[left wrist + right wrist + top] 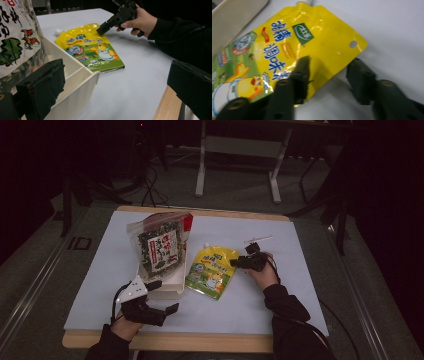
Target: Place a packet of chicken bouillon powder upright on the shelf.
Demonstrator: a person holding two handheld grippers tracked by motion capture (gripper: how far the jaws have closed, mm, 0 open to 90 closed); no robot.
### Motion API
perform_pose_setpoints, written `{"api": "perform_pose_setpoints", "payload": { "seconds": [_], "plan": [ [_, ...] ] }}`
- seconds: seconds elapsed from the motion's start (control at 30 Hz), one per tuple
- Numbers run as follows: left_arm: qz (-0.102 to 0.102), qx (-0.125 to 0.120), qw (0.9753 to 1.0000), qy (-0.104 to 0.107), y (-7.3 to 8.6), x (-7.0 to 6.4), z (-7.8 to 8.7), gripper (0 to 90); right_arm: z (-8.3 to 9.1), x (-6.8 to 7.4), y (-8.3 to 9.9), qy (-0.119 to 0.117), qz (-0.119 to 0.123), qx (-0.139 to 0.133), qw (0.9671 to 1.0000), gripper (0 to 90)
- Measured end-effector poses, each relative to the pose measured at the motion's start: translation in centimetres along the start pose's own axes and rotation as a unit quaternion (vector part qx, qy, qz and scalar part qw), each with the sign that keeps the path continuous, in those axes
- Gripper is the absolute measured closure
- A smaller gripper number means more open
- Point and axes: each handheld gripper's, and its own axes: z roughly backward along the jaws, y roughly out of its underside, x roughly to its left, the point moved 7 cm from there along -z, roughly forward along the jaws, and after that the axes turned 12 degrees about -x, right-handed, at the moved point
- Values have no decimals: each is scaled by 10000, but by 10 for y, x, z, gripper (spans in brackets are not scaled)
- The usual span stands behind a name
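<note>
1. Right gripper [243, 261] sits at the upper right edge of the yellow spout pouch [211, 270], which lies flat on the white bench [280, 285], just right of the white tray [167, 287]. In the right gripper view its fingers [298, 75] stand apart, one over the pouch's printed face, the other on the bench beyond the edge. The edge runs between them; no grip closed yet.
2. Judgement: the edge approach fits a flat pouch, since a thin seam is the only part two fingers can straddle.
3. The pouch's spout [58, 31] points away from the person, so the side seam is what faces the right gripper.
4. Left gripper [160, 296] waits near the bench's front edge, at the tray's near corner. Fingers [42, 86] wide open, holding nothing.
5. A clear zip bag of dried seaweed [160, 245] stands leaning in the tray, occupying its far part; the near compartment looks free. Judgement: the pouch probably goes there, the left gripper placed to steady the tray.
</note>
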Motion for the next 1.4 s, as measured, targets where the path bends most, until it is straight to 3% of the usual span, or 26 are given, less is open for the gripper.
{"api": "perform_pose_setpoints", "payload": {
  "seconds": [0.27, 0.33, 0.37, 0.47, 0.8, 1.13, 1.17, 1.4],
  "plan": [
    [24, 20, 10000, -9, 1, 1, 0, 28, -6, 13, -5, -187, 51, 113, 9997, 772],
    [24, 25, 10000, -10, 1, 1, 0, 28, -10, 13, -4, -118, 94, 175, 9997, 800],
    [18, 35, 10000, -24, 1, 1, 0, 28, -11, 14, -3, -71, 129, 211, 9997, 863],
    [27, 30, 10000, -20, 1, 1, 0, 29, -10, 16, -4, -31, 217, 198, 9996, 891],
    [53, 18, 10000, -2, 1, 1, -1, 29, 3, 23, -15, -69, 449, 13, 9990, 900],
    [17, 25, 10000, 7, 0, -1, -2, 29, 31, 47, -36, -246, 918, -339, 9949, 900],
    [11, 21, 10000, 18, 0, -2, -2, 29, 36, 53, -40, -260, 1045, -400, 9934, 900],
    [25, 21, 10000, 52, 0, -4, -3, 29, 50, 69, -47, -382, 1233, -571, 9900, 900]
  ]
}}
